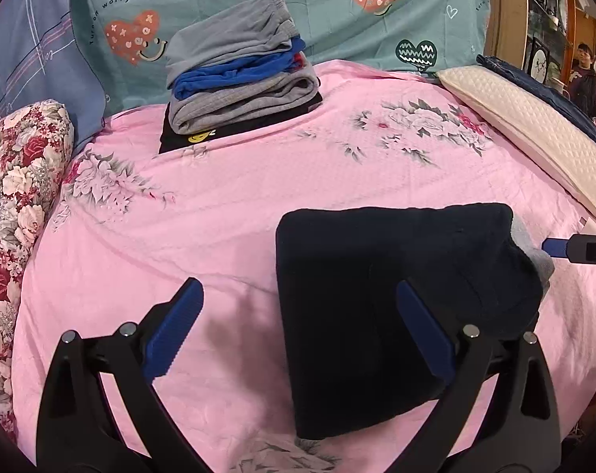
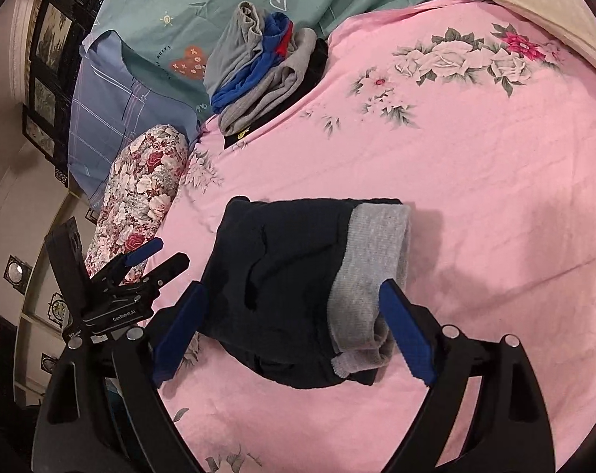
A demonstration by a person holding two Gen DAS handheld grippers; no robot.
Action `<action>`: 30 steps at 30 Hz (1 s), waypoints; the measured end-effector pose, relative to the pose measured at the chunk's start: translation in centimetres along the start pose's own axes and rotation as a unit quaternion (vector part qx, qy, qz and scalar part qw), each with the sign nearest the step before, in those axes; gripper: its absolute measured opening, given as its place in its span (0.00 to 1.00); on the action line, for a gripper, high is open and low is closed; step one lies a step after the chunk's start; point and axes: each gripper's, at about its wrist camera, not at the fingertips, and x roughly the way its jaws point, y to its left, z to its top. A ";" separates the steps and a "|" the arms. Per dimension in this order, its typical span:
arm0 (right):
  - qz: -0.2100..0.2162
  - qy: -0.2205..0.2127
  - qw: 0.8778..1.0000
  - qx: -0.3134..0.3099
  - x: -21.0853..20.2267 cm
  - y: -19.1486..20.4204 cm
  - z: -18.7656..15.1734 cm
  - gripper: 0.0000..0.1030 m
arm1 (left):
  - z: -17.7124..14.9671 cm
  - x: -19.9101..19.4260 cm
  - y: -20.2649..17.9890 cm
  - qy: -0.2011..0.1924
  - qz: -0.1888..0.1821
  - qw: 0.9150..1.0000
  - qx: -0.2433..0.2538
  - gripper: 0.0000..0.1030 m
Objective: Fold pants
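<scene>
So both grippers, left gripper (image 1: 298, 339) and right gripper (image 2: 294, 331), have fingers apart over the folded dark pants (image 1: 396, 307) on the pink bed (image 1: 219, 205); a clothes stack (image 1: 238, 79) sits near what's probably a pillow (image 1: 21, 181).

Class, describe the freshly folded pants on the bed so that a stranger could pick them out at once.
Start at the pink floral bedspread. Near its front edge, apart from the stack of folded clothes by the pillows, lies a single folded pair, the dark navy pants. Only it lies alone, with a grey ribbed band at one end.
</scene>
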 end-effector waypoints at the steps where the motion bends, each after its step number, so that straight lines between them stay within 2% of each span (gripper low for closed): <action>1: 0.000 0.000 1.000 0.002 0.1 -0.1 0.0 0.87 | 0.0 0.1 0.1 0.001 0.001 1.000 -0.001 0.97; 9: 0.003 -0.003 1.000 0.023 -0.8 -1.2 -0.2 0.87 | -0.1 0.5 -0.1 0.010 -0.004 1.000 -0.003 0.97; 11: 0.005 0.000 1.000 0.029 -0.9 -1.6 -0.3 0.87 | -0.1 0.7 0.1 0.022 -0.023 0.999 -0.012 0.97; 12: 0.007 0.003 0.999 0.033 -0.8 -1.9 -0.4 0.87 | -0.1 1.0 0.6 0.035 -0.049 0.998 -0.025 0.97; 15: 0.021 0.017 0.998 0.059 -0.7 -3.0 -0.7 0.87 | -0.4 1.8 1.9 0.063 -0.088 0.993 -0.057 0.97; 20: 0.019 0.017 0.996 0.088 -1.2 -4.6 -1.0 0.87 | -0.8 2.6 3.4 0.085 -0.114 0.986 -0.088 0.97; 26: 0.016 0.025 0.995 0.100 -1.1 -5.4 -1.4 0.87 | -1.8 4.1 4.1 0.124 -0.156 0.973 -0.118 0.97; 30: 0.040 0.041 0.992 0.113 -0.4 -5.4 -1.7 0.87 | -2.4 4.8 4.3 0.148 -0.177 0.965 -0.127 0.97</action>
